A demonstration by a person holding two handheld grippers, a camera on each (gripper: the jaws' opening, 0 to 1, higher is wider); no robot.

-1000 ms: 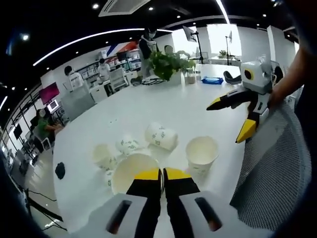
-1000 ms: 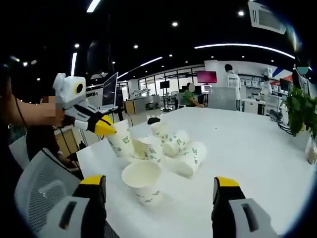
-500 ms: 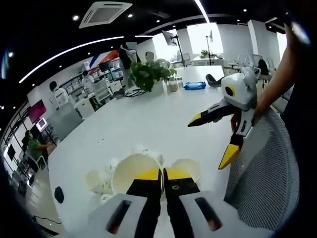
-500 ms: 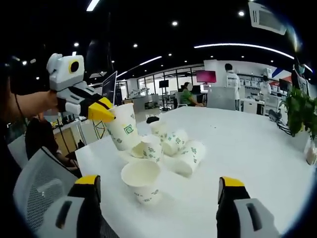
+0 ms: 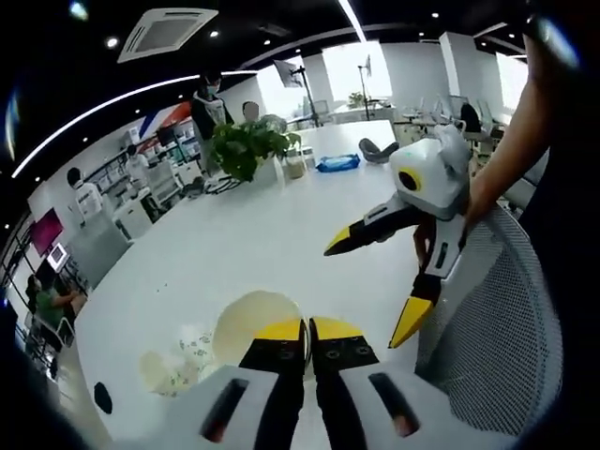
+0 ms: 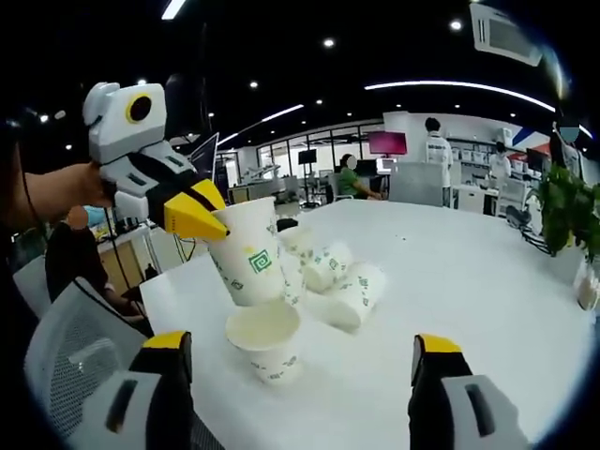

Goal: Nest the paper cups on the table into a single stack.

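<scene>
The left tool [image 6: 199,217], pinched on a raised cup [image 6: 246,251] just above the upright cup [image 6: 264,339], could be lowered tilted, so its rim is caught and toppled.

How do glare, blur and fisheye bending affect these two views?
Left gripper view: bright windows wash out the far end and the table curves. Right gripper view: straight ceiling lights bow into arcs; the held cup and upright cup look sharp.

Held cup [image 6: 246,253] above upright cup [image 6: 265,342] on table [image 6: 469,291]
</scene>
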